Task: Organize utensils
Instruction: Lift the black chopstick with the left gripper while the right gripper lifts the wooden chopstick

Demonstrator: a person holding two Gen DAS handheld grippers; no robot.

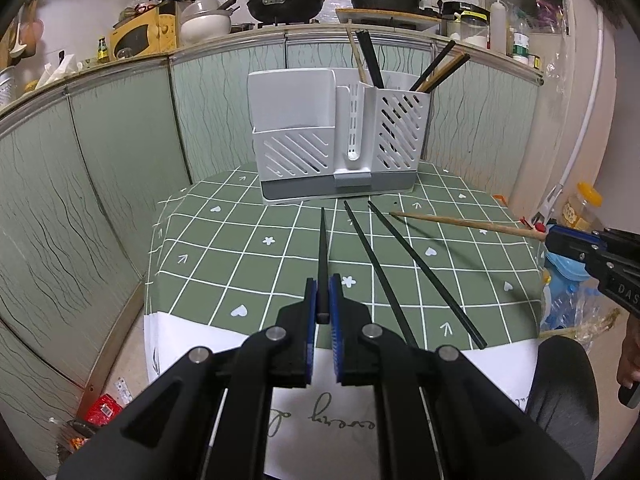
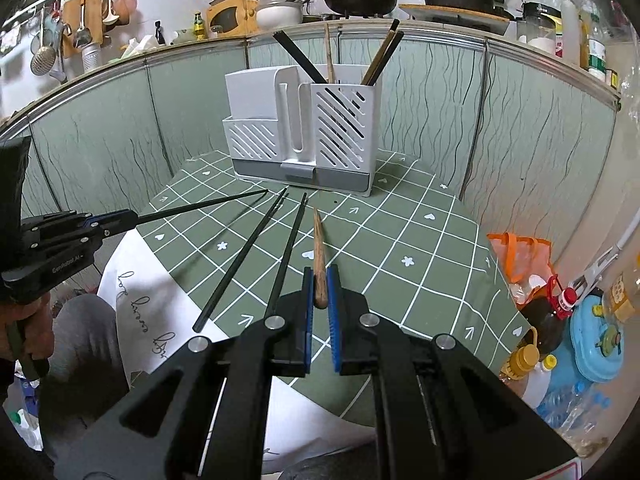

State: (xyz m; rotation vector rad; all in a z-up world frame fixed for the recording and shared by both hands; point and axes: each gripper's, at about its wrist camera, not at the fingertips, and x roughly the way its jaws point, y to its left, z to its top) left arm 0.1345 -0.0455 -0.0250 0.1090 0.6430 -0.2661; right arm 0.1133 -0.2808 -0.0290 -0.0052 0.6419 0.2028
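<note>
The rack [image 1: 336,140] stands at the far side of the table [image 1: 224,248], and its right-hand bin [image 1: 400,128] already holds several chopsticks, black and wooden, leaning out at the top; its left-hand pocket [image 1: 292,148] shows nothing in it from here. Nearer, the left gripper [image 1: 323,300] is clamped on the thick end of a black chopstick [image 1: 322,248], tip aimed at the rack and apparently clear of the cloth. To its right two black chopsticks [image 1: 400,276] lie loose, side by side, nobody touching them. Furthest right, the right gripper [image 2: 320,292] is closed on the butt of a wooden chopstick [image 2: 319,256], which also points toward the rack. So the job looks about half done: some sticks are binned, two are in hand and not yet delivered, and two wait on the table for a later trip.
</note>
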